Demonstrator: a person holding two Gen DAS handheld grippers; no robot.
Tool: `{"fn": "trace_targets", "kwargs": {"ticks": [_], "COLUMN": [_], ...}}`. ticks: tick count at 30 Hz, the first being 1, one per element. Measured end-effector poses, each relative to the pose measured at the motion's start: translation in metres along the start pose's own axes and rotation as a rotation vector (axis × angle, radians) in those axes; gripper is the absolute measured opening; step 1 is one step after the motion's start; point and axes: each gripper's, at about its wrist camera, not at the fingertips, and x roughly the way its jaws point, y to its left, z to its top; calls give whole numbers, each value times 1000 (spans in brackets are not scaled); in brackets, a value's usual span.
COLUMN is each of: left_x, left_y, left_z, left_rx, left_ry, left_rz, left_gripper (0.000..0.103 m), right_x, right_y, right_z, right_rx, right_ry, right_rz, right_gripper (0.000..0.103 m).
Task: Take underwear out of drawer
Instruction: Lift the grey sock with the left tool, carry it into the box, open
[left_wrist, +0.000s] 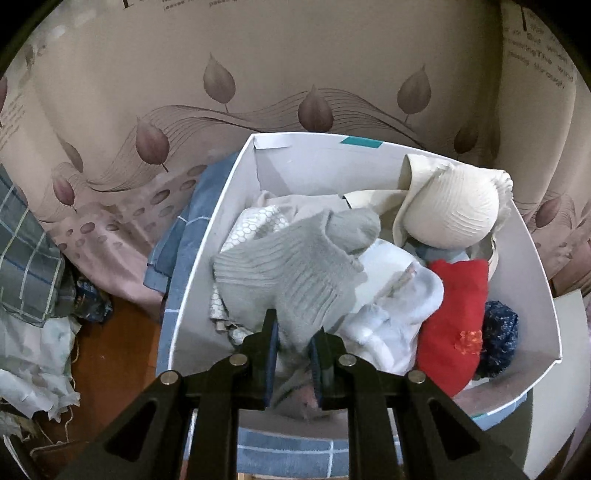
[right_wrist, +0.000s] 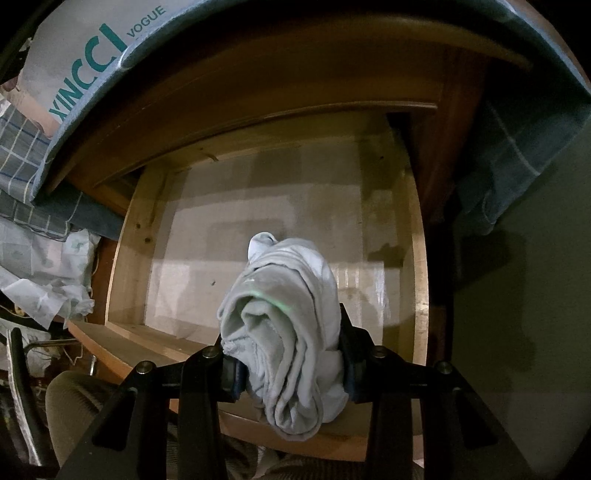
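We find the largest item in the left wrist view to be a leaf-patterned curtain (left_wrist: 258, 92) filling the background, with a white cardboard box (left_wrist: 199, 266) standing in front of it on a blue checked cloth (left_wrist: 284, 448). In the right wrist view the largest item is an open wooden drawer (right_wrist: 419, 266) with a pale liner on its floor; we see no garments lying on that floor. A box printed with teal lettering (right_wrist: 85, 55) sits at the upper left of that view, on the surface above the drawer. Inside the white box we record a heap of garments: a cream padded bra (left_wrist: 450, 210) at the far right corner, a red garment (left_wrist: 454, 317) beside a dark blue speckled one (left_wrist: 498, 332), white pieces in the middle, and a grey ribbed garment (left_wrist: 295, 273) lying on top. The left gripper (left_wrist: 293, 354) points down into the box, its fingers closed on the near end of the grey ribbed garment. The right gripper (right_wrist: 290, 363) hangs over the front of the drawer, its fingers clamped on a bundled light grey piece of underwear (right_wrist: 284, 325), which is lifted clear of the drawer floor.
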Motion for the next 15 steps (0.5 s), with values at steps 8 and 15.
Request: {"fn": "trace_targets", "kwargs": {"ticks": [8,15], "left_x": [-2,-15], "left_y": [-2,3], "left_z": [-7,-12], "left_rx": [27,8], "left_ry": [-41,-74], "left_rz": [8,-22], "left_gripper": [20,27], "right_x": [0,2], "right_y": [0,0], "right_z": [0,-1], "right_rx": [0,-5], "right_ry": [3,8], "right_rz": [3,0], "right_gripper": [37,36]}}
